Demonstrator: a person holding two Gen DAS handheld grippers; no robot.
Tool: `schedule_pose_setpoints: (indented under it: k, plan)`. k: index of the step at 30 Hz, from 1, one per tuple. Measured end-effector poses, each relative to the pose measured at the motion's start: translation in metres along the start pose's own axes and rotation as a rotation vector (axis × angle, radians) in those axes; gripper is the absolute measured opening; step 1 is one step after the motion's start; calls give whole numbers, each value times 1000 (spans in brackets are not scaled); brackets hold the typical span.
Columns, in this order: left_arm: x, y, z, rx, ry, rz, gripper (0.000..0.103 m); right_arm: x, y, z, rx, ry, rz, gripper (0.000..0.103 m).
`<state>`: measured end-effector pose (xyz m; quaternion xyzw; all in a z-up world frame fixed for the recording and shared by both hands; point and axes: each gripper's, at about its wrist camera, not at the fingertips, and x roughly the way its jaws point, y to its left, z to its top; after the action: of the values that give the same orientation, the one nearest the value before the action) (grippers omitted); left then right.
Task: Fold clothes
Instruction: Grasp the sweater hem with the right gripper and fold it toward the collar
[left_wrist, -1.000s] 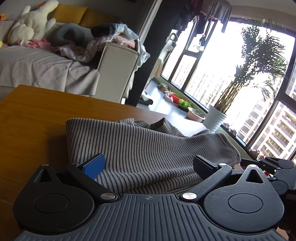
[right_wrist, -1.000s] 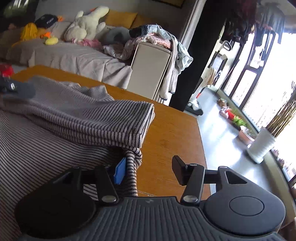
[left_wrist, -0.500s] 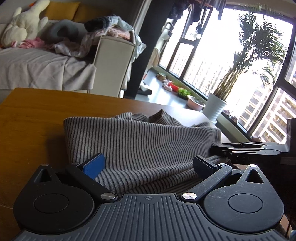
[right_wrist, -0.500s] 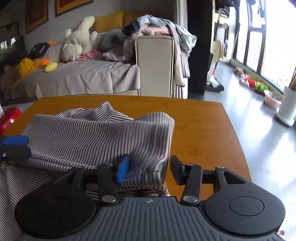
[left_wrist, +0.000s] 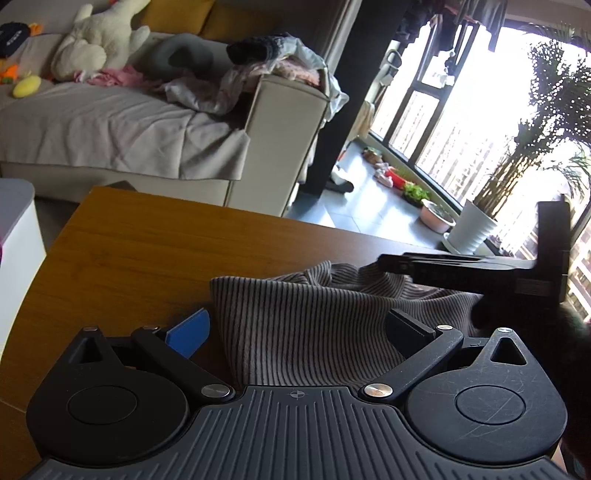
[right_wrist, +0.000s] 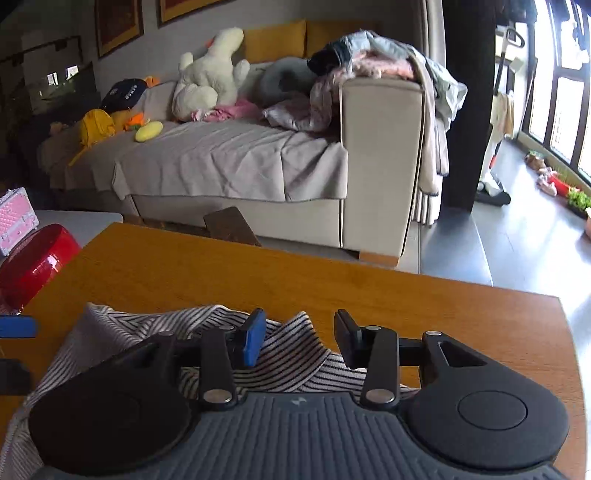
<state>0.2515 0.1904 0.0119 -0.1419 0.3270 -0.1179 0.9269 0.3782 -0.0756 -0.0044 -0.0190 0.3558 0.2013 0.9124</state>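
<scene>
Working at a wooden table (left_wrist: 147, 258) in a living room, with a sofa (right_wrist: 229, 155) and a bright wall of windows behind. Folding a striped garment (left_wrist: 280, 302), now lying bunched into a thick, uneven bundle on the near part of the table, directly under both tools.

Hovering the left gripper (left_wrist: 297, 325) over the bundle's left edge with jaws spread wide, straddling cloth but not pinching it. Reaching the right gripper (right_wrist: 299, 336) over the far corner, jaws partly apart and just having been closing, with a raised ridge of striped cloth between the pads, not yet being pressed as far as can be told.

Judging this piece as roughly midway: layers already doubled over, yet edges not lining up, a loose flap sticking up at the back, nothing resembling a flat, neat rectangle.

Remaining, probably: grasping that ridge, carrying it across, then smoothing the stack. Possibly also waiting: heaped clothes (right_wrist: 369, 62) on the sofa arm, not being touched.
</scene>
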Motion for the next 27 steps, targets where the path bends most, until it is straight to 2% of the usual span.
schedule_pose_setpoints:
  k: [1, 2, 3, 7, 10, 13, 16, 19, 23, 25, 27]
  plan:
    - [-6, 2, 0, -4, -2, -5, 103, 7, -1, -2, 12, 8, -1, 31]
    - [-11, 4, 1, -10, -5, -3, 103, 4, -1, -4, 15, -2, 3, 14]
    - [-15, 7, 2, -15, -9, 2, 103, -3, -1, -6, 12, -13, 12, 8]
    - [-25, 22, 2, -87, -18, 25, 103, -65, -5, -8, 60, -98, 91, 6]
    - [-39, 27, 3, -136, -45, -3, 103, -136, 2, -18, 50, -170, 160, 6]
    - [-56, 21, 6, -136, -92, -34, 103, -192, 12, -43, 23, -183, 206, 6]
    - [-69, 5, 10, -108, -129, -76, 103, -223, 24, -79, 12, -140, 235, 6]
    - [-80, -17, 10, -64, -160, -115, 103, -232, 35, -113, -17, -85, 231, 6]
    - [-77, -38, -5, 10, -106, -135, 103, -234, 44, -147, -49, -16, 212, 7]
    - [-74, -41, -18, 42, -58, -117, 103, -246, 42, -150, -52, -39, 229, 10]
    - [-72, -40, -31, 77, -11, -97, 103, -262, 35, -145, -42, -109, 212, 27]
